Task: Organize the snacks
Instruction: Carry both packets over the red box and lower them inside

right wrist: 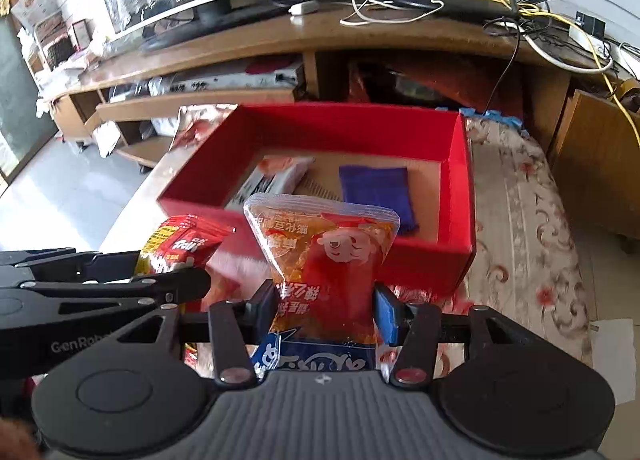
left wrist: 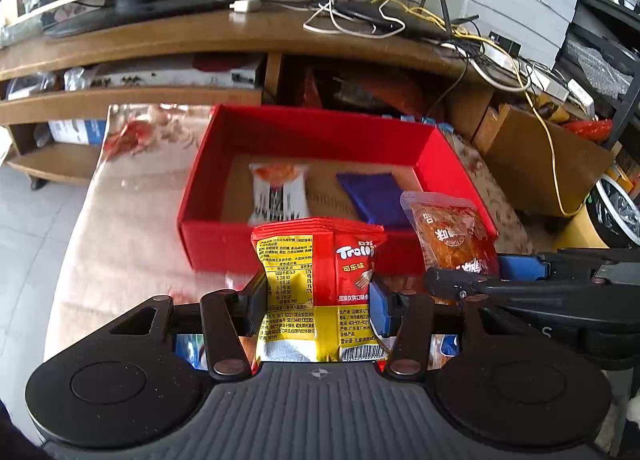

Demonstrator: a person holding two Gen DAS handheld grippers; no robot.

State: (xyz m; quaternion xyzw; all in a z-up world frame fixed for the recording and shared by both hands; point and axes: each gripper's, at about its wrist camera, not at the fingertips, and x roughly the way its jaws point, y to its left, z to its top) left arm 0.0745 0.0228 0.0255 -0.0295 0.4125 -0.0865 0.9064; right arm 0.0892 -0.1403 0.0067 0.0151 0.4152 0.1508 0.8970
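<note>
I hold both claws side by side, angled downward. The left claw clamps a packet between its pads; the right claw likewise clamps another.

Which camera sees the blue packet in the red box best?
The right wrist view: the blue packet lies almost fully visible inside the red box. In the left wrist view, the orange snack bag covers its near corner.

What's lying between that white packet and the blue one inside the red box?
Nothing: bare brown box floor separates the white packet and blue packet, clearest in the right wrist view.
</note>
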